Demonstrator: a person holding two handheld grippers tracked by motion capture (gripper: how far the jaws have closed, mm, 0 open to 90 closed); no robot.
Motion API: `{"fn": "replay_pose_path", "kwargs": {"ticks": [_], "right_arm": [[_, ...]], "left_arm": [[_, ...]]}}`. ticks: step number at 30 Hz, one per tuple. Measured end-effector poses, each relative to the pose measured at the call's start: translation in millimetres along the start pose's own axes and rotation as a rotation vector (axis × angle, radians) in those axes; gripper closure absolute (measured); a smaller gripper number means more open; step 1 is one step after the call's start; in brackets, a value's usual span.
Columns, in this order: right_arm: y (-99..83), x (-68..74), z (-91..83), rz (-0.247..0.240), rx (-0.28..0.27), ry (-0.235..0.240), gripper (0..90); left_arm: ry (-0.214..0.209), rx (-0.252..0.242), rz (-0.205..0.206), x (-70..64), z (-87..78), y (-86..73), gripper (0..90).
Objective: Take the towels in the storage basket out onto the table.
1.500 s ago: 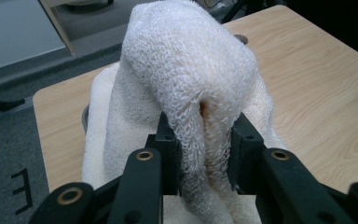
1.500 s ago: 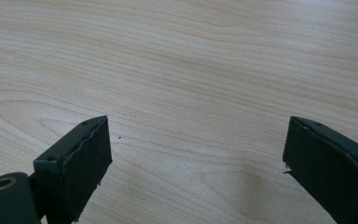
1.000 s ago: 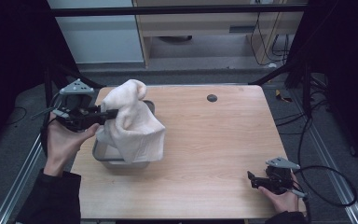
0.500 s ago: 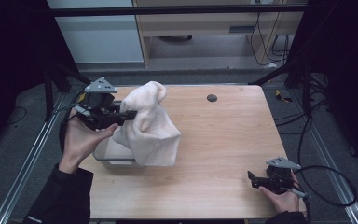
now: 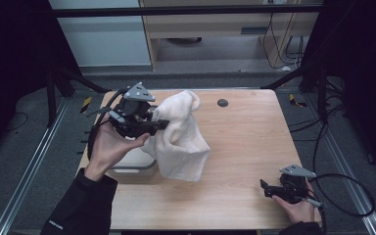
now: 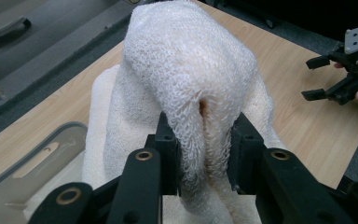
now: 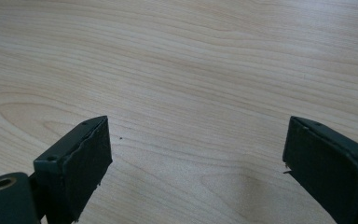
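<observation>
A cream knitted towel (image 5: 181, 137) hangs in the air over the left part of the table, its lower edge near the tabletop. My left gripper (image 5: 162, 124) is shut on a bunched fold of it (image 6: 204, 112), held up above a grey bin (image 5: 129, 164). The bin's rim (image 6: 37, 149) lies below the cloth in the left gripper view. My right gripper (image 5: 265, 188) rests low at the table's front right corner, open, with bare wood between its pads (image 7: 74, 163). It also appears far off as the other gripper (image 6: 326, 79) in the left gripper view.
A small dark round hole (image 5: 222, 103) sits near the table's far edge. The wooden table (image 5: 254, 137) stands between dark frame posts, with cables trailing on the floor at the right.
My left gripper has lifted and carried the towel to the right, away from over the bin. The right gripper has stayed in place.
</observation>
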State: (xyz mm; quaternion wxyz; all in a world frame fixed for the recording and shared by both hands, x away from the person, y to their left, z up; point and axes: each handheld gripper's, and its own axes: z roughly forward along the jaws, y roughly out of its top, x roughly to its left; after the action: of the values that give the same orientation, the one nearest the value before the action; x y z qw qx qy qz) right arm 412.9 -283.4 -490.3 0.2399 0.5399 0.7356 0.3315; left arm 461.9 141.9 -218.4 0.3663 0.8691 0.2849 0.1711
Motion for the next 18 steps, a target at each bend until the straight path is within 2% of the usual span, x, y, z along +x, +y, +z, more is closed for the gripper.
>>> {"fn": "replay_pose_path", "kwargs": {"ticks": [9,18], "right_arm": [[0.1,-0.2,0.0,-0.006,-0.001,0.003,7.8],[0.0,-0.8,-0.3,-0.012,-0.008,-0.001,7.8]], "left_arm": [[-0.039,0.026,0.041,-17.4,25.3,9.8,68.9],[-0.06,0.045,0.059,-28.5,49.6,12.9,68.8]]}}
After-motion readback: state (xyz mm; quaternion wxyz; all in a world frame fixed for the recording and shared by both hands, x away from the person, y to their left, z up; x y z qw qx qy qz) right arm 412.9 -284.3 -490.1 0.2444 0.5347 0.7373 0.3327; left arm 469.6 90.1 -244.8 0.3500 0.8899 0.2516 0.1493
